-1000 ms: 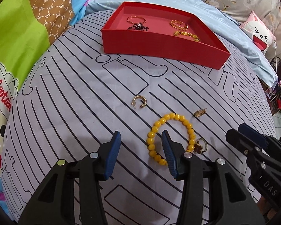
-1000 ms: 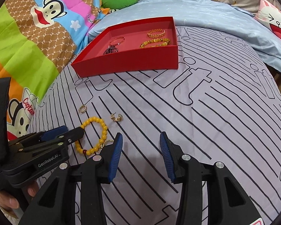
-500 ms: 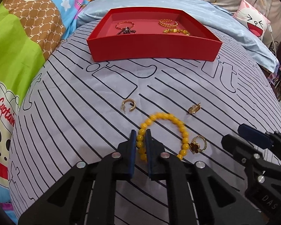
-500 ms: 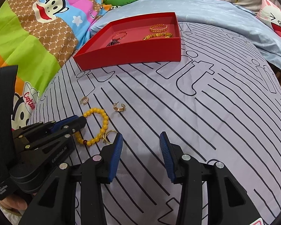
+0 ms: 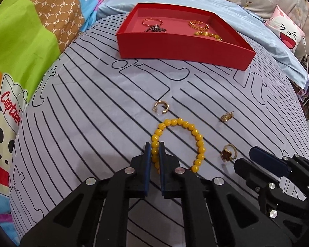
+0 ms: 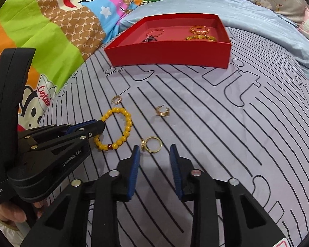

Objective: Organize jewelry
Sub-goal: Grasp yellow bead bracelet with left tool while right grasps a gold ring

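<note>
— What do we have across the bed (image 5: 88, 107) now, biggest thing first?

— The red tray (image 5: 181, 49) sits at the far side of the striped sheet, already carrying a few gold pieces and a dark one. Nearer to us lies the yellow bead bracelet (image 5: 187, 126), flat on the sheet.

— And what has changed with us?

— A second ago our left gripper (image 5: 155, 154) stood wide beside the beads. Now its fingers have closed to a narrow gap on the bracelet's near-left run of beads, and we read that as a grasp made, though nothing is lifted yet.

— The right side?

— Our right gripper (image 6: 154, 160) has narrowed a little and come up to the flower ring (image 6: 152, 144), which lies just ahead of its tips; the fingers are still apart and hold nothing.

— What else is loose?

— Two small gold pieces: the open hoop (image 5: 161, 107) and the small ring (image 5: 226, 117), both beyond the bracelet.

— So the meaning?

— We judge the bracelet is next for the tray, the ring likely after.
</note>
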The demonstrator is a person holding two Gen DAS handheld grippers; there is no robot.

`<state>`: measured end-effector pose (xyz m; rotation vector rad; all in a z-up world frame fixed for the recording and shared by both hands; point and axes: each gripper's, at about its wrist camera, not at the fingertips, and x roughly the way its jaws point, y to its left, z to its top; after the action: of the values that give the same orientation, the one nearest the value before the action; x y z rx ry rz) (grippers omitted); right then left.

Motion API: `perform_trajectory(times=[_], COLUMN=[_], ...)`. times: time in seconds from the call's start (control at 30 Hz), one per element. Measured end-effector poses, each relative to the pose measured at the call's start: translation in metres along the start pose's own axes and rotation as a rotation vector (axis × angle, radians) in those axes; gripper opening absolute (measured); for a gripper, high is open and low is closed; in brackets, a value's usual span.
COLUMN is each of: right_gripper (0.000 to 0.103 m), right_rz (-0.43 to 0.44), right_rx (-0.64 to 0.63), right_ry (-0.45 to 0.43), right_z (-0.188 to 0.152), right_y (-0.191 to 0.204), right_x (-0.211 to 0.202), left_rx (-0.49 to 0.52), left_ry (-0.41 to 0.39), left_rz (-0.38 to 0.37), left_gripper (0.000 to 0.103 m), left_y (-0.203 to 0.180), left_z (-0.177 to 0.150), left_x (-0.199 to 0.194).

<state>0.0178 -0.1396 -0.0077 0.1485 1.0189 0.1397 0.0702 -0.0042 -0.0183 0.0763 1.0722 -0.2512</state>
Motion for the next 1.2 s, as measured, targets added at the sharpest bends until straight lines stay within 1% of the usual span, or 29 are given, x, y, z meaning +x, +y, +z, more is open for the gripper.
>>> perform_trajectory(times=[0.1,0.4,0.5,0.73,0.87,1.2], right_gripper=[0.015,0.013,0.008,0.008,0.006,0.005], right_rz=[0.008,0.006,0.006,0.010,0.015,0.019], right_rx=[-0.014,-0.029,-0.030,-0.025,-0.019,0.001], right_ry=[0.010,0.019,0.026,0.021,0.013,-0.019], right_z=[0.000,0.005,0.005,0.004,0.005,0.009], right_y=[0.005,0.009,0.008,0.007,0.006,0.000], right_x=[0.005,0.014,0.017,0.016,0.012,0.000], left_rx=[-0.008,-0.015,-0.015,-0.014,-0.025,-0.022], left_ry=[0.000,0.000,0.000,0.002,0.013,-0.001], left_rz=[-0.003,-0.009,-0.009,-0.013,-0.043,-0.069], left_gripper=[0.007,0.007,0.007,0.007,0.007,0.007], left_y=[0.002,0.002,0.002,0.001,0.002,-0.005], left_z=[-0.001,-0.002,-0.002,-0.002,0.000,0.003], left_x=[0.000,0.000,0.000,0.000,0.000,-0.010])
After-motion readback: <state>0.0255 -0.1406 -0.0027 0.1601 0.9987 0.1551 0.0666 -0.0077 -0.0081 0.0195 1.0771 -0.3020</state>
